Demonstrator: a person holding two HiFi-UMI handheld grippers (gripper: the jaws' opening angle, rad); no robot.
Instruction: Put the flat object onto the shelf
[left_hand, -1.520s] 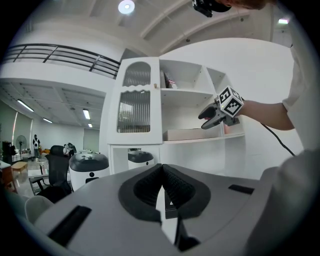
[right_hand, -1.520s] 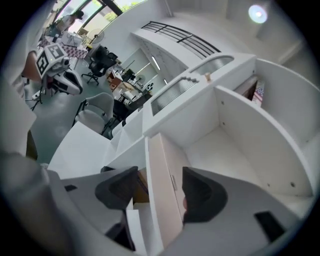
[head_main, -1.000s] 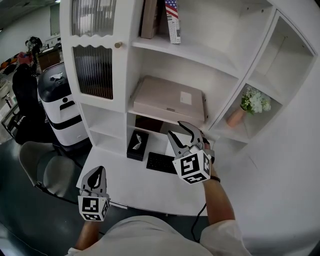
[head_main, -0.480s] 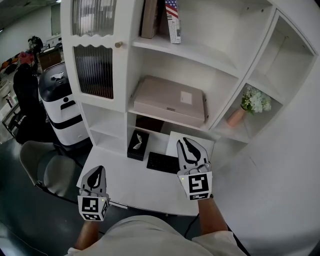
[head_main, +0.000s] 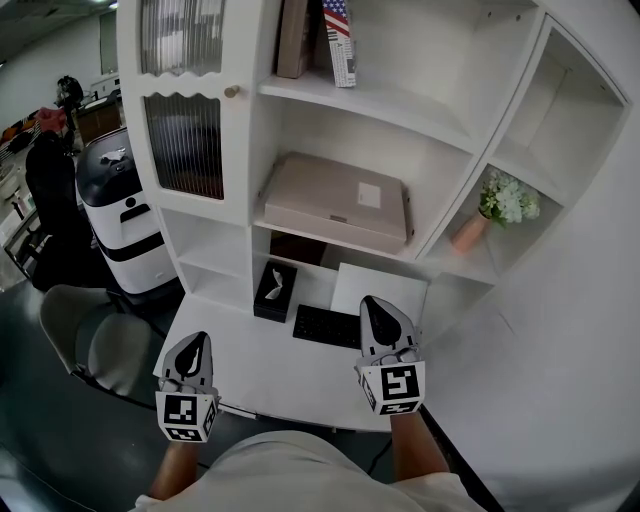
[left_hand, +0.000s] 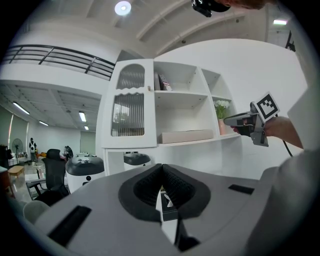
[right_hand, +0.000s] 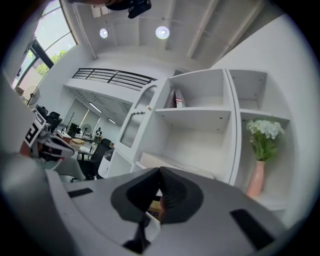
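The flat object is a beige flat box (head_main: 335, 200) lying on the middle shelf (head_main: 300, 228) of the white cabinet; it also shows in the left gripper view (left_hand: 186, 136) and the right gripper view (right_hand: 172, 164). My right gripper (head_main: 378, 312) hangs over the white desk (head_main: 250, 370), below and in front of that shelf. Its jaws have just been closing and now stand shut with nothing between them (right_hand: 160, 176). My left gripper (head_main: 196, 346) is at the desk's front left, shut and empty (left_hand: 161, 171). Neither gripper touches the box.
A black keyboard (head_main: 325, 326), a black tissue box (head_main: 272, 290) and a white sheet (head_main: 380, 290) sit on the desk under the shelf. A vase of flowers (head_main: 500, 205) stands in the right niche, books (head_main: 340, 40) above. A white-and-black machine (head_main: 115, 200) and a chair (head_main: 90, 340) are at left.
My right gripper drew back from the shelf toward the desk's front, rolled upright, and its open jaws came together. The left gripper and the box stayed put.
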